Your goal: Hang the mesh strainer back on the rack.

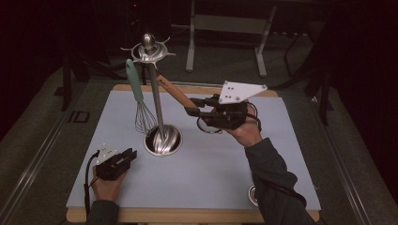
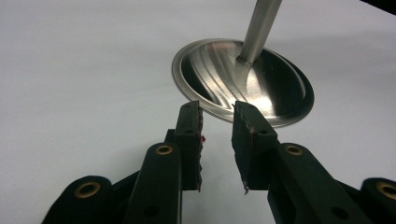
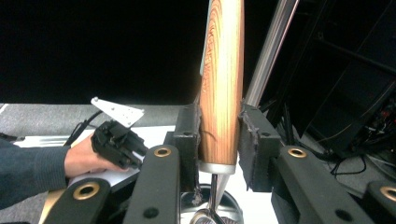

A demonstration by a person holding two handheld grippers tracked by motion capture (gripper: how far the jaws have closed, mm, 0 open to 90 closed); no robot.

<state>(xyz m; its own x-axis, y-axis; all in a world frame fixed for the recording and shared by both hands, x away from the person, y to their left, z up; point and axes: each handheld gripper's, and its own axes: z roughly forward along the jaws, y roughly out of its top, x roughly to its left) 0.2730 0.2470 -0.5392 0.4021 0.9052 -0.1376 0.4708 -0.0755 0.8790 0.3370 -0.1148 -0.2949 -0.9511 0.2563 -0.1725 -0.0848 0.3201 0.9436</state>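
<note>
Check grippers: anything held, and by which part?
Right gripper clamps the wooden handle of a utensil, near its metal collar. Left gripper holds nothing; jaws apart.

The table [image 1: 197,187] has a pale grey-blue top with a wooden edge along its near and far sides. The round steel base [image 1: 163,140] of an upright utensil stand sits on it left of centre. The left claw [image 1: 126,157] rests near the front left corner.

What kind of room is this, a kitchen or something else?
Probably a lab or workshop, not a kitchen: a bare table in a dark room, metal frames behind it, and a utensil stand with a whisk as a test prop.
</note>
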